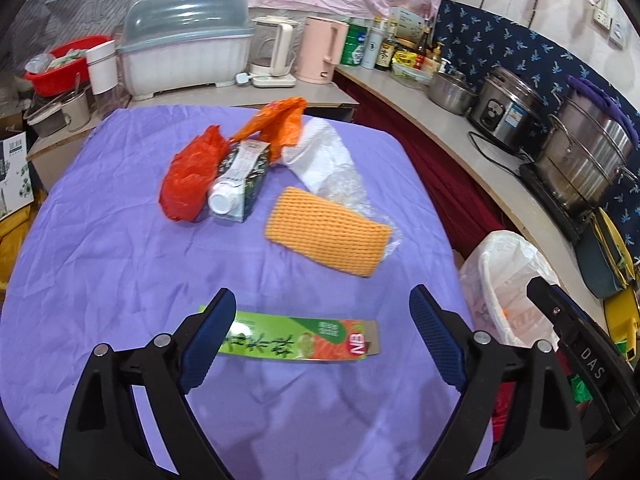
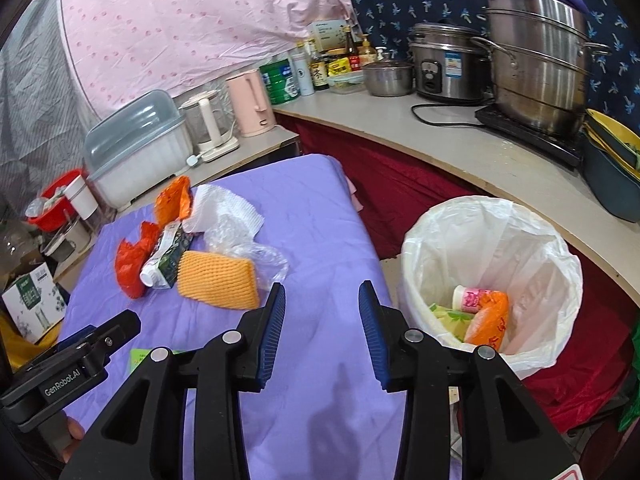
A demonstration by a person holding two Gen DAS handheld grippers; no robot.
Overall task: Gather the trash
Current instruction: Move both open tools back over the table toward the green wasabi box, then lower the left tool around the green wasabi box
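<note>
A flat green carton sleeve [image 1: 296,340] lies on the purple tablecloth [image 1: 120,272], and my left gripper [image 1: 322,296] stands wide open just above it, pads clear of its ends. Farther back lie a red plastic bag [image 1: 188,176], a milk carton [image 1: 240,180], an orange bag [image 1: 280,120], white foam wrap [image 1: 320,148] and an orange foam net [image 1: 328,236]. My right gripper [image 2: 322,288] is open and empty over the cloth's right side. Right of the table stands a bin lined with a white bag [image 2: 520,240], holding a small cup [image 2: 470,298] and an orange bag [image 2: 488,316].
A curved counter [image 2: 440,148] runs behind the bin with a steel steamer pot [image 2: 536,64], a rice cooker [image 2: 444,68] and bottles. Behind the table are a pink kettle [image 1: 320,48], a glass kettle and a covered dish box [image 1: 184,48]. A red cloth hangs under the counter.
</note>
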